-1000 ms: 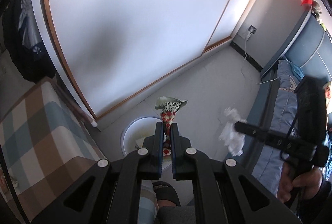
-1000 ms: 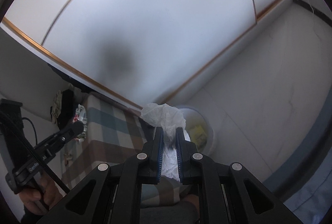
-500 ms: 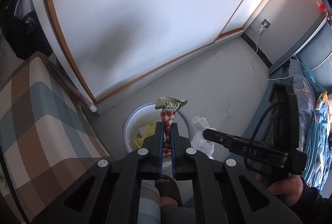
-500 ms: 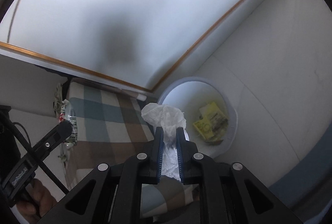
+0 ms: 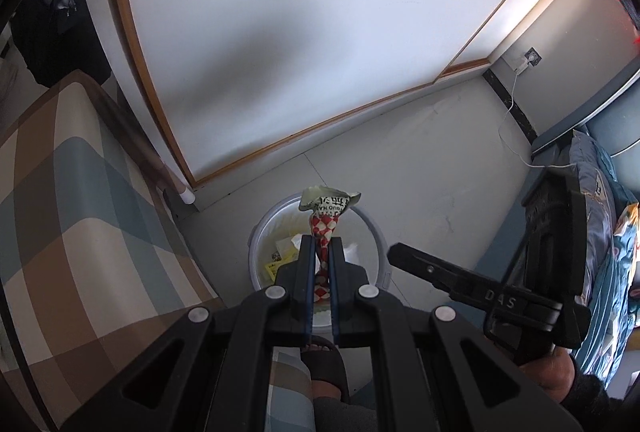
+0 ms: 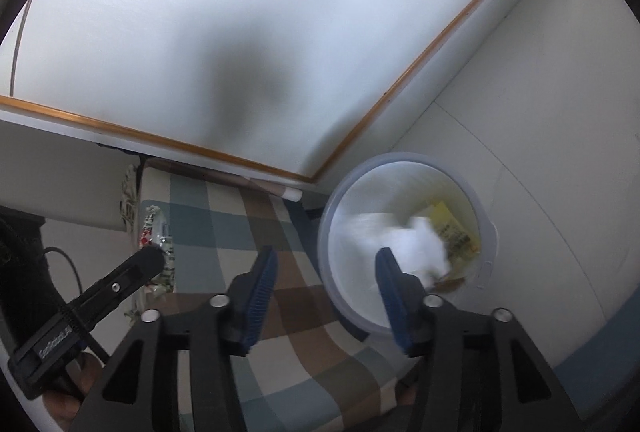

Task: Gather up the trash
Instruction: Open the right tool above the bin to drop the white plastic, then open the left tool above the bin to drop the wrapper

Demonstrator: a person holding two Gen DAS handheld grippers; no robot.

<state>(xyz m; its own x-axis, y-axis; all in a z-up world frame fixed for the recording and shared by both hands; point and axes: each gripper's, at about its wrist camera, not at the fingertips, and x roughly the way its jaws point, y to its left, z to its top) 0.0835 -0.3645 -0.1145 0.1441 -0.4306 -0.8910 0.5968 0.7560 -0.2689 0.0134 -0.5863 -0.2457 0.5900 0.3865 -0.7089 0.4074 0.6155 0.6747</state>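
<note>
Both our grippers have dropped toward the round white plastic bin [image 6: 486, 228] since the earlier frames, and the right gripper [image 6: 326, 282] no longer holds anything: its jaws have just been opening, and nothing is between the blue pads [image 6: 262, 282] now. The crumpled white tissue [image 6: 420, 244] that it carried shows blurred inside the bin, just ahead and right of the right pad, beside yellow packaging [image 6: 454, 228] on the bin floor.

Our left gripper [image 5: 322, 264] is closed narrow on the twisted red-and-white checkered wrapper [image 5: 326, 228]. The wrapper's long axis runs along the fingers, and its pale green flared end [image 5: 320, 193] sticks out past the tips.

Key relation: in the left wrist view the bin's mouth [image 5: 380, 232] lies directly beyond and below the left fingertips, so the wrapper hangs over the opening, not the rim. We judge that opening the left jaws should drop it in with no further travel.

Risk: the wrapper is light and could cling to a pad. The checkered blue-and-brown cushion [image 5: 80, 211] sits left of the left gripper, and the right gripper is just to its right, clear of the drop line.
</note>
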